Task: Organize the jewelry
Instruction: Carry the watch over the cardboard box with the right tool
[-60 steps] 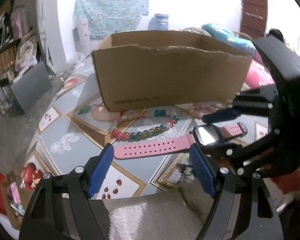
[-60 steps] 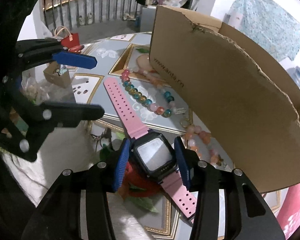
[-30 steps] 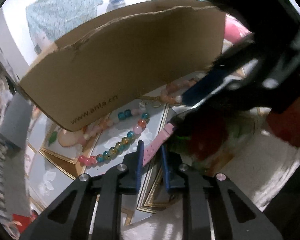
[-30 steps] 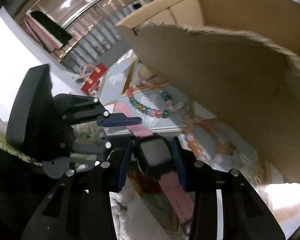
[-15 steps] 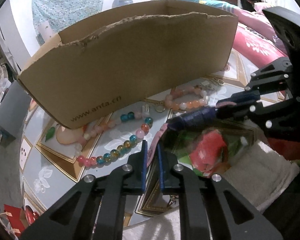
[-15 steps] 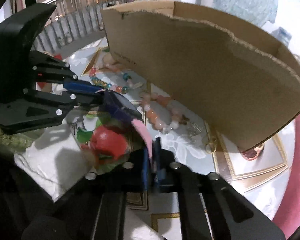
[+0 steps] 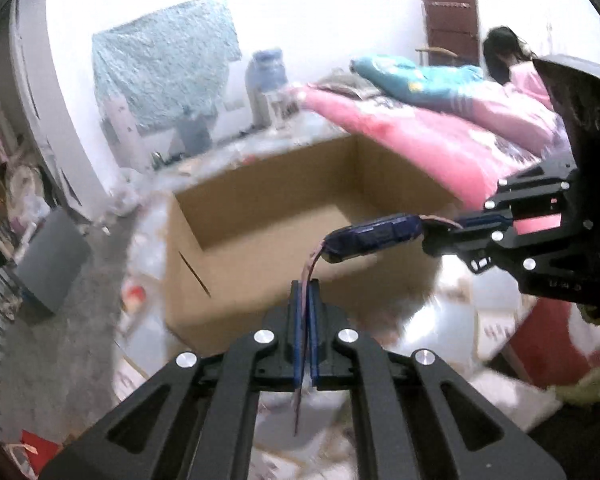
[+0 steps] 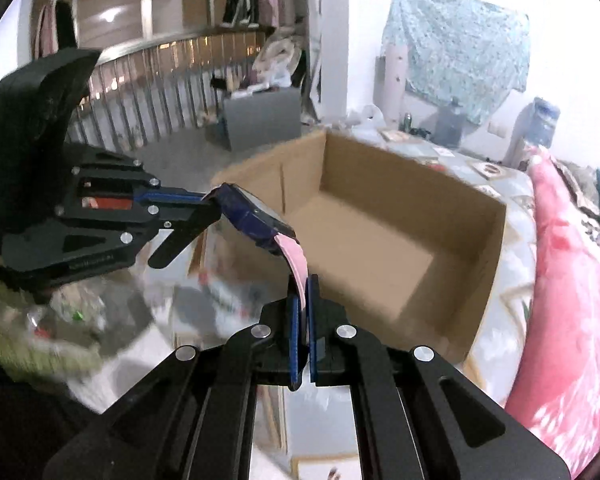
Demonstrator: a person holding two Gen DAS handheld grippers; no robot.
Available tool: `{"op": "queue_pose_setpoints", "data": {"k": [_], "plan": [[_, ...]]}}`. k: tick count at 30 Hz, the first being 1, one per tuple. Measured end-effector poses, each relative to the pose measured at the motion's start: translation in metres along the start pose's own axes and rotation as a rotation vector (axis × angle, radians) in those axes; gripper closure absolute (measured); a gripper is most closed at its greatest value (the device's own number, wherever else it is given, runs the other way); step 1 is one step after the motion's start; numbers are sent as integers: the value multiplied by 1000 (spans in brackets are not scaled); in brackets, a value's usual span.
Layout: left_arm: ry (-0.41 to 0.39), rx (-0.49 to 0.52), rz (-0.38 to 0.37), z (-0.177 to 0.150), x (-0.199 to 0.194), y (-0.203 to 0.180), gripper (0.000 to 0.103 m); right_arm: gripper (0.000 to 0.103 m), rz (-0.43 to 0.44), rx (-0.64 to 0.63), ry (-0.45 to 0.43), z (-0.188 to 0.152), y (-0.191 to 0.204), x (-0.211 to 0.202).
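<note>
No legible text anywhere.

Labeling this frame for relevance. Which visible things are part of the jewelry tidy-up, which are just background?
In play:
- pink watch, a strap end pinched in each gripper
- left gripper
- right gripper
- cardboard box, open top

Background:
- pink bedding
- water jug
- teal wall cloth
- grey panel
</note>
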State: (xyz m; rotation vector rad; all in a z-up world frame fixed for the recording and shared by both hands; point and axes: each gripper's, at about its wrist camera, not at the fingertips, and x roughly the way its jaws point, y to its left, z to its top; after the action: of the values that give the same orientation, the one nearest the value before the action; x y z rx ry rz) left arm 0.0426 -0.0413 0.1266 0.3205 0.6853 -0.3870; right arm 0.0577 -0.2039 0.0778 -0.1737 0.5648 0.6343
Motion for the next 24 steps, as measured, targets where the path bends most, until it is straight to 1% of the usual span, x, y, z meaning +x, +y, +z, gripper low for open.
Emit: {"op": "queue_pose_setpoints", "data": {"k": [1,2,3,4,6,7,8,9,10,11,12,13,16,17,18,19,20,21,22,24], "plan": [[9,-13,7,16,6,9,100,101,27,34,16,16,-12,8],[16,-20,11,23,10,19,100,101,53,58,39,27,-24,14],[25,-20,17,35,19,26,100,101,66,75,62,40,-31,29],[37,-21,14,42,27,32,100,101,77,98,102,53,-45,44],[128,-43,-7,61,63,50,100,101,115,157,198,72,-71,78],[178,-53,-12,68,83,59,100,101,128,173,239,78,-77,93],[207,-61,-14,73,97,64,100,101,142,191,283,84,-86,109],[246,-60,-16,79,116,69,100,101,150,223,337,90,-98,129],[296,-47,-9,83,138,73,100,101,154,237,377,90,-103,140],[325,-43,-10,84,151,76,100,101,154,256,424,92,-111,157],[367,-47,-20,86,168,80,100,101,150,267,447,93,-114,168],[402,-49,-21,89,184,82,100,101,144,282,488,94,-121,182],[472,-45,-12,88,215,87,96,100,141,329,583,91,-132,214],[501,-54,-16,89,226,89,93,96,134,331,602,91,-135,222],[523,-57,-7,91,234,91,83,93,101,319,601,92,-137,225],[532,-55,6,92,239,93,77,92,74,307,598,92,-140,229],[528,-51,29,94,243,95,63,87,55,301,596,93,-141,231],[518,-53,35,96,244,96,55,83,39,302,586,92,-143,230],[507,-57,35,98,244,97,54,83,33,302,576,95,-145,231],[479,-74,31,101,240,100,47,82,22,300,555,94,-146,226]]}}
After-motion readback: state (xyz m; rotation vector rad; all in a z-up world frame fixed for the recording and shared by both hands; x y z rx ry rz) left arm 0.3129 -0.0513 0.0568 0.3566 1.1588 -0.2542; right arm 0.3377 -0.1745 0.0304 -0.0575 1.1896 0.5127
